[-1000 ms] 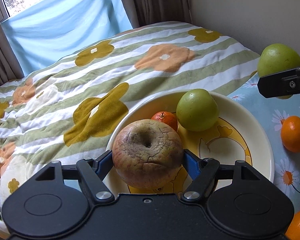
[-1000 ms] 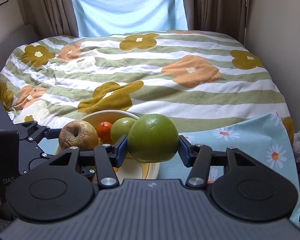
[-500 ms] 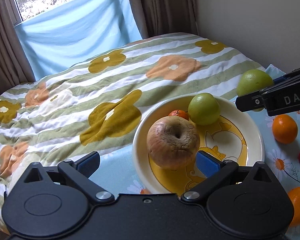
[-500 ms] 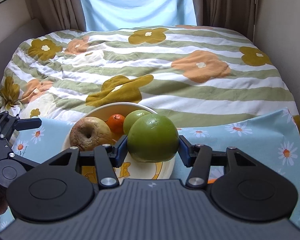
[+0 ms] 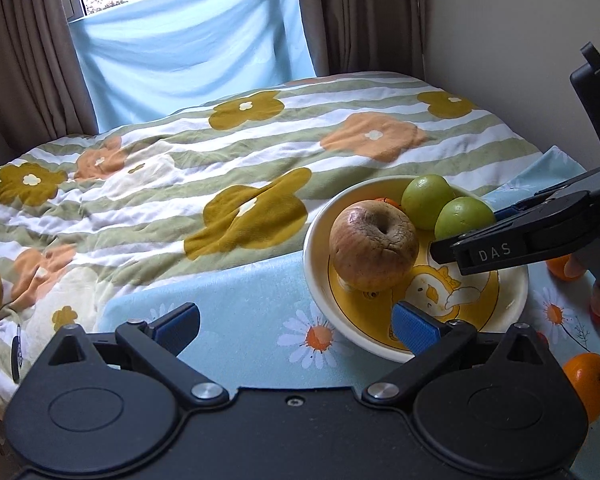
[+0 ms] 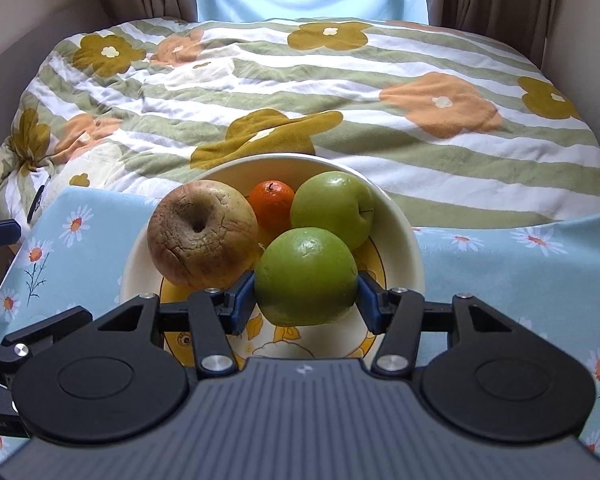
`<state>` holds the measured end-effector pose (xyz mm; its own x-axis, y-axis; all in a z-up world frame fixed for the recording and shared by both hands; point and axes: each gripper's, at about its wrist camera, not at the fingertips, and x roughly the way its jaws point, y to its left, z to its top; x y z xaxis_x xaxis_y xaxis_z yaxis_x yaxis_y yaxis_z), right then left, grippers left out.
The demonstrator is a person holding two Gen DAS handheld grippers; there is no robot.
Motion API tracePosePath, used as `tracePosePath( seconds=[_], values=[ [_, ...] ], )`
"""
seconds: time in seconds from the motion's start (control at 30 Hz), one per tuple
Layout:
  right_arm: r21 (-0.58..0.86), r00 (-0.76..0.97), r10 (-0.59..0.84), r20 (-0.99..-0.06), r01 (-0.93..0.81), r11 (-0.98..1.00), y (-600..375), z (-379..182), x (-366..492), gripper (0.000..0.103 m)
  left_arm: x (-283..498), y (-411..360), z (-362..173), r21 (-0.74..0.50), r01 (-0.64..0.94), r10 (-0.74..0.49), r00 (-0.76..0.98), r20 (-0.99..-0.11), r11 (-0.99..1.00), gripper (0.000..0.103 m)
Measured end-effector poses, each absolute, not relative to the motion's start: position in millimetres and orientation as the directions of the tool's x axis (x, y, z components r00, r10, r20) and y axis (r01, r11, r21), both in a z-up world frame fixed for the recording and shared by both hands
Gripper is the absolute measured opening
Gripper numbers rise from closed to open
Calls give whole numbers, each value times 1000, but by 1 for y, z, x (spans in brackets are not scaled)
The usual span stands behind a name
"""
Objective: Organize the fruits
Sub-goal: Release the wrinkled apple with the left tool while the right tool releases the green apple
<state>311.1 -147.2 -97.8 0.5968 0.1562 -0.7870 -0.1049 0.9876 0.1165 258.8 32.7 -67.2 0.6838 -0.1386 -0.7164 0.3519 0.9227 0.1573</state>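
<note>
A: Where does the right claw (image 6: 306,300) stand?
B: Over the bowl (image 6: 404,236), its blue pads pinching a green apple (image 6: 306,276) from both sides, low above the bowl's yellow floor.
A: And the left claw (image 5: 296,326)?
B: Spread wide with nothing between its pads; one pad hangs over the bowl's near rim, the other over the daisy-print cloth (image 5: 240,300).
A: What lies in the bowl?
B: A wrinkled brown apple (image 6: 202,234) on the left, a small orange (image 6: 271,202) behind it, and a second green apple (image 6: 332,208) at the back right, just beyond the held one.
A: Anything outside the bowl?
B: A loose orange (image 5: 588,374) on the cloth, right of the bowl, and the flowered quilt (image 5: 220,160) beyond.
</note>
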Motion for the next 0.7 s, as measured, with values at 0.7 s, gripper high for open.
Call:
tracePosePath(
  seconds=[0.7],
  values=[
    [58,711,83,-699,-58,997,-166,-51,272,103,244,40,-40,106,336,-172,700,-693,936,103]
  ],
)
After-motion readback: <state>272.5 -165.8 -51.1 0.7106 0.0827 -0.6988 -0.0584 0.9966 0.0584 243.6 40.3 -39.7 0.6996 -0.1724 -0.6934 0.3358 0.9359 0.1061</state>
